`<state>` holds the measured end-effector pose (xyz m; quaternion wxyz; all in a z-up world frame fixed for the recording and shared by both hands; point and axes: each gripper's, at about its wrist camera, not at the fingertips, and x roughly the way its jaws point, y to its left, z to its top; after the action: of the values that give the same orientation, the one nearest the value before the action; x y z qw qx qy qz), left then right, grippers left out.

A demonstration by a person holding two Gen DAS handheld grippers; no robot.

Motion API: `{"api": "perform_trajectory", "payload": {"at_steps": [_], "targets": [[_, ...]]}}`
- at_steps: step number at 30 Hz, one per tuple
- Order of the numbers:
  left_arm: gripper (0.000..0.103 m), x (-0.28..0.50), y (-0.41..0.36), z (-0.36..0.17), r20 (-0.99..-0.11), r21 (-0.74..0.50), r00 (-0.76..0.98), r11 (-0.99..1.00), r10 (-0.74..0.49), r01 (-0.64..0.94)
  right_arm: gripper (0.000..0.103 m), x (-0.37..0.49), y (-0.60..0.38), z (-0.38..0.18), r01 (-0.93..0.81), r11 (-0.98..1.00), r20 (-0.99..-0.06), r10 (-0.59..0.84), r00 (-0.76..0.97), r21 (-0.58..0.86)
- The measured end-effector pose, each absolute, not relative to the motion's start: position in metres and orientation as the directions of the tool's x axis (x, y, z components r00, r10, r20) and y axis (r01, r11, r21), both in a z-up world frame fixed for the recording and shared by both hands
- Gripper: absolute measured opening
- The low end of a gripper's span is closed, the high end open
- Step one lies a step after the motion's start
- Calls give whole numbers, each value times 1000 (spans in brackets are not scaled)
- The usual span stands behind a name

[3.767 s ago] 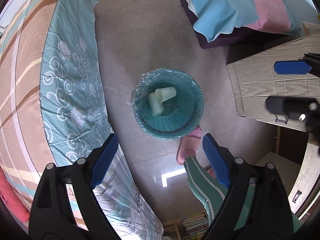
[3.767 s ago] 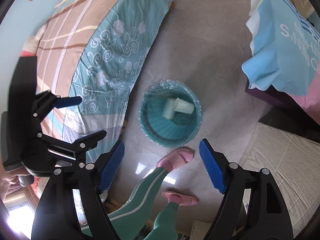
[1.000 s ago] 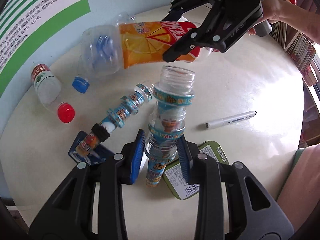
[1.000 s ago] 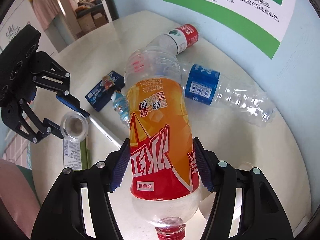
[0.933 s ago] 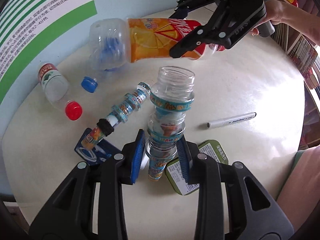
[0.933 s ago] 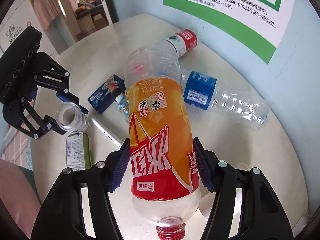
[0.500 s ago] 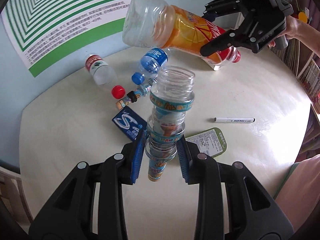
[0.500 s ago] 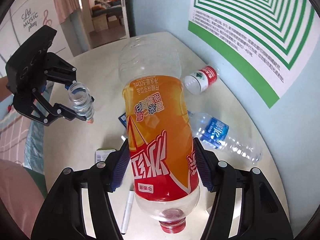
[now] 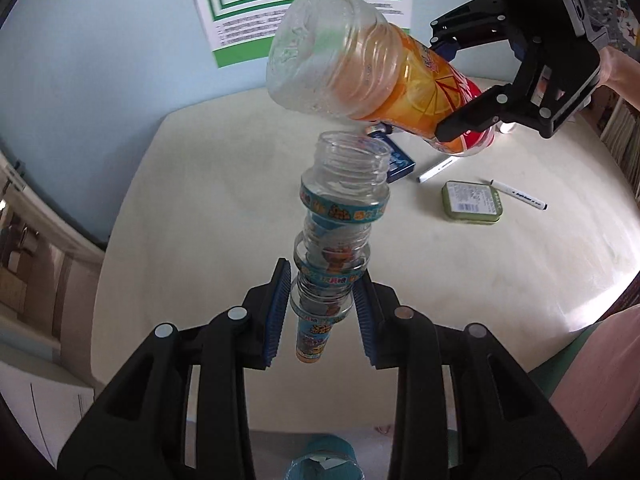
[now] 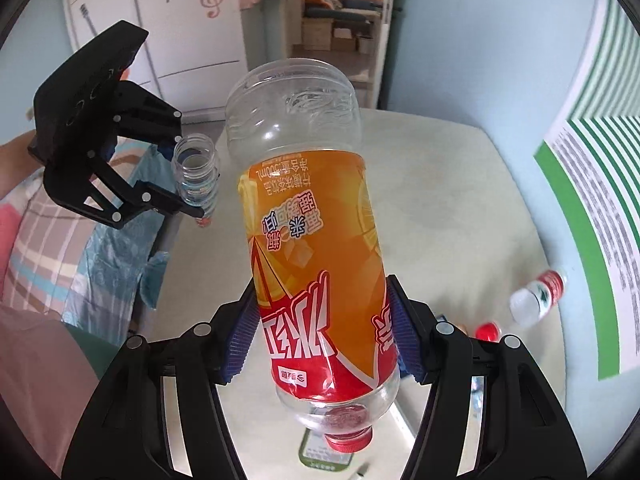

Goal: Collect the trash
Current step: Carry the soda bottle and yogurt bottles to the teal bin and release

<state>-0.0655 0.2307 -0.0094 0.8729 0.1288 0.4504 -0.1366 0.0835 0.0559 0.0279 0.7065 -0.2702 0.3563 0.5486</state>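
Observation:
My left gripper (image 9: 320, 316) is shut on a small clear ribbed bottle (image 9: 340, 232) with blue cartoon bands, held in the air above the round cream table (image 9: 200, 200). My right gripper (image 10: 320, 340) is shut on a large clear bottle with an orange and red label (image 10: 312, 256), red cap toward the camera. In the left wrist view the orange bottle (image 9: 360, 76) and right gripper (image 9: 516, 80) hang above the table's far side. In the right wrist view the left gripper (image 10: 120, 160) and small bottle (image 10: 196, 176) are at the left.
On the table lie a green tin (image 9: 472, 202), two markers (image 9: 518, 200), a blue packet (image 9: 400, 164) and a red-labelled bottle (image 10: 538, 298) with a red cap (image 10: 488, 332) beside it. A teal bin rim (image 9: 320, 460) shows below the table edge. A bed (image 10: 60, 240) stands at the left.
Both grippers have lifted their bottles higher and drawn back from the table; the table items look smaller and farther. The grips are unchanged.

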Motion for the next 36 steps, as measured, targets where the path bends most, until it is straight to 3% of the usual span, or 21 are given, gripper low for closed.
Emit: {"api": "perform_trajectory", "payload": {"at_steps": [11, 18, 28, 36], "targets": [[30, -184, 340, -17, -833, 133, 546, 990, 89, 42, 61, -9, 211, 43, -995, -96, -786, 614, -70, 14], [30, -269, 389, -46, -862, 83, 481, 980, 161, -179, 61, -86, 293, 35, -956, -286, -791, 570, -223, 63], [30, -369, 438, -141, -928, -84, 363, 903, 84, -422, 61, -189, 383, -31, -885, -421, -831, 407, -379, 198], [30, -414, 465, -230, -943, -206, 332, 815, -18, -542, 61, -259, 444, -127, -847, -409, -865, 218, -453, 341]]}}
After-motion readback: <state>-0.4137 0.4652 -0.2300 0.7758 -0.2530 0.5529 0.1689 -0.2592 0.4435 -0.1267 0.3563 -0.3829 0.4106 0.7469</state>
